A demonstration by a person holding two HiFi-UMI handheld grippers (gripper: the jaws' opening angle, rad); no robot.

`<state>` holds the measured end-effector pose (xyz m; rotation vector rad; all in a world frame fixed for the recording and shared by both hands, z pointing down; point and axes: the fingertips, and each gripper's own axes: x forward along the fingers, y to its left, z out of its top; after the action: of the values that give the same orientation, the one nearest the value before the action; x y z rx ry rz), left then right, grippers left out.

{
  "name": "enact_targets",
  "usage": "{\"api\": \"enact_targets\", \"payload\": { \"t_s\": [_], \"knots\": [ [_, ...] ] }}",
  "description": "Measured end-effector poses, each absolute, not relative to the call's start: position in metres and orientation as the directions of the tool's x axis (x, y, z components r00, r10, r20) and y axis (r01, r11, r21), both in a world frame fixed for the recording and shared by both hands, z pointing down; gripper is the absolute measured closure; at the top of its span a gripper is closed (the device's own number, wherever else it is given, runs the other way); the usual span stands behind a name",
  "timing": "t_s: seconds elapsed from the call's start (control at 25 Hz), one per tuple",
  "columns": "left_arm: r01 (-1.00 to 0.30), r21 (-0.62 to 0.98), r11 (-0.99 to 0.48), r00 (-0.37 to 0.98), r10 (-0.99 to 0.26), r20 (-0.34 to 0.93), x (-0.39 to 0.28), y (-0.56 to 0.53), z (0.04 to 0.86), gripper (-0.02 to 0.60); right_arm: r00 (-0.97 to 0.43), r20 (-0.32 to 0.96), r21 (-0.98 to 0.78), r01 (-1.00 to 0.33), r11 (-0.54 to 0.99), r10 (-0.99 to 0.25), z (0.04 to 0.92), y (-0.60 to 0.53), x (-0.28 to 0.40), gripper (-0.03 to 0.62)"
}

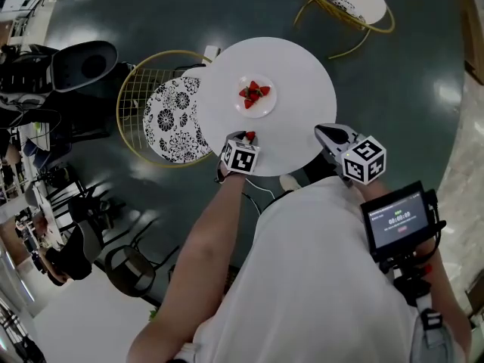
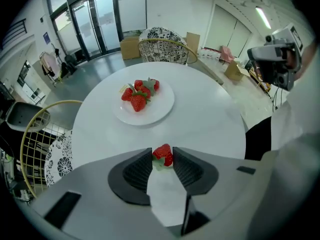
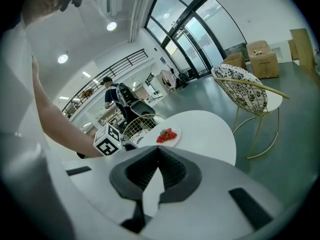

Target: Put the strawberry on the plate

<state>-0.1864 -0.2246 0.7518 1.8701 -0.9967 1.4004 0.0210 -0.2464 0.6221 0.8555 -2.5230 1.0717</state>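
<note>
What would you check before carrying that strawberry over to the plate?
1. The strawberry sits between the jaws of the left gripper, touching both sides: ok.
2. The strawberry is lifted off the table: cannot tell.
3. The plate has bare room beside the other strawberries: ok.
4. The stretch of table between the strawberry and the plate is bare: ok.
5. The right gripper is shut, empty and off to the side at the table's edge: ok.
</note>
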Motion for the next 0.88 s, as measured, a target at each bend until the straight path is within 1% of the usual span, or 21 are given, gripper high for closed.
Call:
{"api": "enact_targets", "payload": {
  "t_s": [0.28, 0.4, 0.88],
  "knots": [
    [-0.847, 0.027, -0.532, 0.195, -0.263, 0.945, -0.186, -0.235, 0.739, 0.445, -0.795, 0.447, -0.563, -0.607, 0.561, -0.411, 0.621, -0.250, 0.014, 0.588],
    [-0.851, 0.036, -0.524, 0.231, -0.311, 0.922, -0.176, -0.246, 0.729, 0.445, -0.797, 0.446, -0.562, -0.604, 0.565, -0.407, 0.619, -0.251, 0.013, 0.588],
    [-0.827, 0.062, -0.558, 0.323, -0.384, 0.865, -0.134, -0.275, 0.698, 0.445, -0.798, 0.449, -0.557, -0.602, 0.573, -0.402, 0.615, -0.256, 0.012, 0.588]
  ]
}}
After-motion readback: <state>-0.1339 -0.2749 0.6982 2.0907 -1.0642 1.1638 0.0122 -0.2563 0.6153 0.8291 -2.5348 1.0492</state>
